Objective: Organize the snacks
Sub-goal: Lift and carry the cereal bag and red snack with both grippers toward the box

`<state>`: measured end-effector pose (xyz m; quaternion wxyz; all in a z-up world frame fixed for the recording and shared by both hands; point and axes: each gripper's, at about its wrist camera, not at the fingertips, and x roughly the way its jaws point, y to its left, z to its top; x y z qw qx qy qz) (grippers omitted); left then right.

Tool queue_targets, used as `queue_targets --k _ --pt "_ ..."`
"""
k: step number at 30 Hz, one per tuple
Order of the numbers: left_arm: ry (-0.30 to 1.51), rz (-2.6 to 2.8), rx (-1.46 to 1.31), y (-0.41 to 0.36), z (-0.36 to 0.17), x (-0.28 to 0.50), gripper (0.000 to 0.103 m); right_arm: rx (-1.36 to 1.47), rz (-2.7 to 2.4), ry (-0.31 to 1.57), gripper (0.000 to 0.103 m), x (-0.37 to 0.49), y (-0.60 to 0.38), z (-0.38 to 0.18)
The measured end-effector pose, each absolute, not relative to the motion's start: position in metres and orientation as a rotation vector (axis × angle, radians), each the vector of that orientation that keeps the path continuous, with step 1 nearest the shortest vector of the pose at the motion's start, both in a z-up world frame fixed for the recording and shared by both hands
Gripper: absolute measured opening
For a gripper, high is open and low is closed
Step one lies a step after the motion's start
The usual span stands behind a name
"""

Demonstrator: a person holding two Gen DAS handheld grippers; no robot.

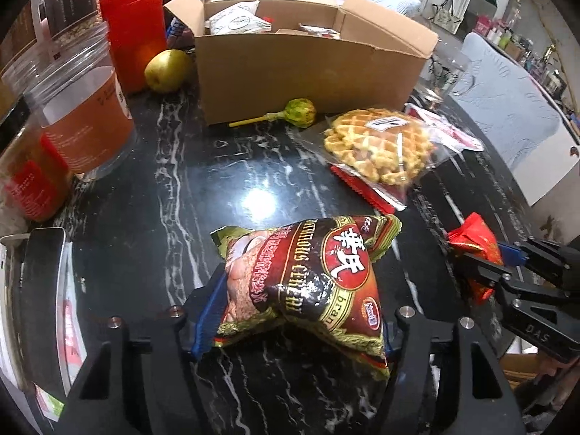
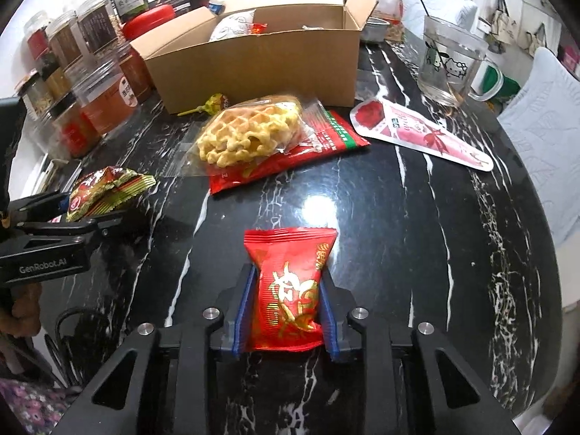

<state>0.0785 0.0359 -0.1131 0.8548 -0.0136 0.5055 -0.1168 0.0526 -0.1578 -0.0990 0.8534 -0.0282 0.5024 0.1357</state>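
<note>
Now both grippers grip: left gripper [image 1: 295, 311] pinches the brown bag [image 1: 308, 282], right gripper [image 2: 284, 311] the red packet [image 2: 288, 290], above the table [image 2: 417, 217] near edge. Both light, crinkly, slippery; hold mid-body, gently.

Both units: matte black plastic frames w/ triangular cut-outs, round silver screw heads, blue ribbed pads inside the fingers. Left gripper [image 2: 105, 199] body marked "GenRobot.AI" in white. Right gripper [image 1: 475, 264] link embossed "DAS". Floral purple fabric at lower left, right wrist view.
</note>
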Motion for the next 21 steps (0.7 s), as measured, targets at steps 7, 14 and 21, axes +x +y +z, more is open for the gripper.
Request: queue_targets --k 7,14,21 --pt "1.059 -0.282 -0.050 0.032 -0.103 0.076 0.062 -0.008 0.335 1.043 0.031 0.048 -0.160 -0.090" --pt "1.045 -0.292 -0.058 0.031 -0.098 0.073 0.061 0.016 0.386 1.028 0.031 0.044 -0.150 -0.082" --pt "1.001 -0.298 -0.058 0.031 -0.080 0.067 0.061 0.058 0.445 0.999 0.031 0.042 -0.146 -0.071"
